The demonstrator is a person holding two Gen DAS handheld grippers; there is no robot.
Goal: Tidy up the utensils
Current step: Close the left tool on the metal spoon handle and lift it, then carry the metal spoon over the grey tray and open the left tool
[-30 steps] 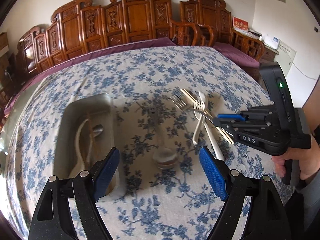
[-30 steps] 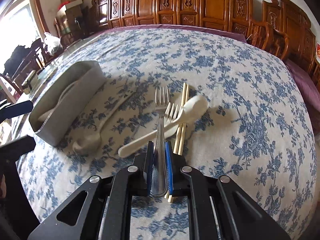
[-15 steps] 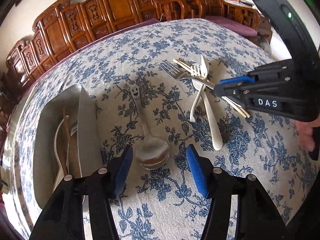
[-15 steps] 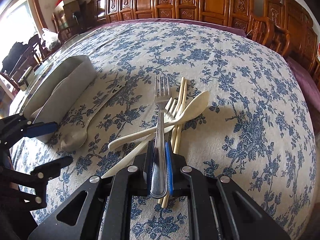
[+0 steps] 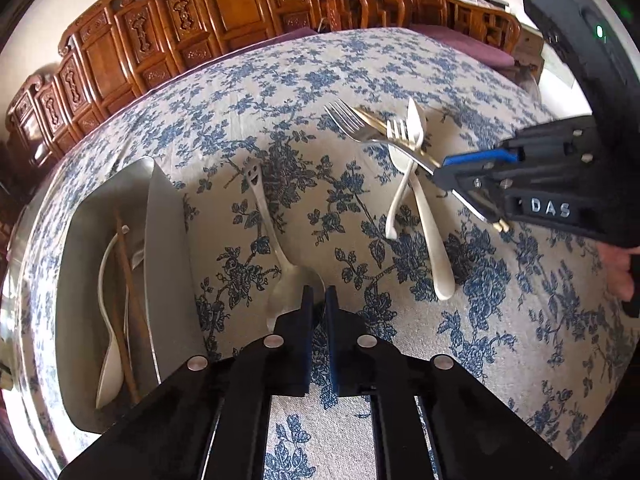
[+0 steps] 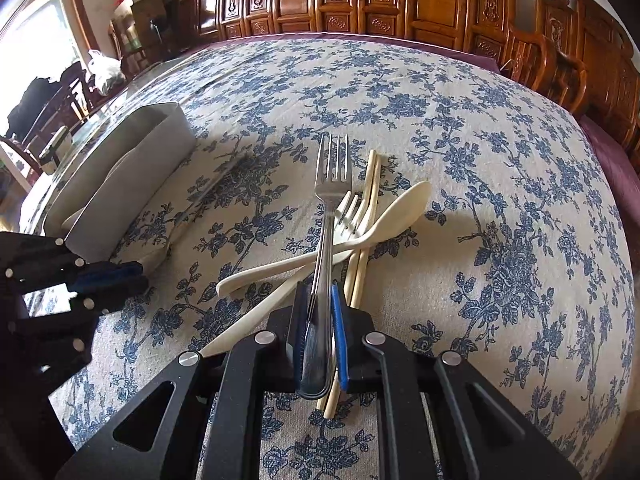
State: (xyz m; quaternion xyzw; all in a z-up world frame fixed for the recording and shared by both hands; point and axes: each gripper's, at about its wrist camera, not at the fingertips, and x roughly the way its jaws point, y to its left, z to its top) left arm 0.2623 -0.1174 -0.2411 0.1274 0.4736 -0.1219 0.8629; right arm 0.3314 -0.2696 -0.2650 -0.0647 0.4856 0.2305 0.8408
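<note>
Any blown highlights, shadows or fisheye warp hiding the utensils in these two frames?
Right wrist view: window at upper left blown out; metal fork sharp, a soft shadow right of the cream spoon. Left wrist view: strong barrel warp bends the tablecloth edge; metal spoon bowl partly behind the left gripper.

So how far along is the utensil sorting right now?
Partly done: the gray tray already holds a white spoon and brown chopsticks. The left gripper has closed on the metal spoon; the right gripper grips the steel fork. Cream utensils and light chopsticks remain on the cloth.
</note>
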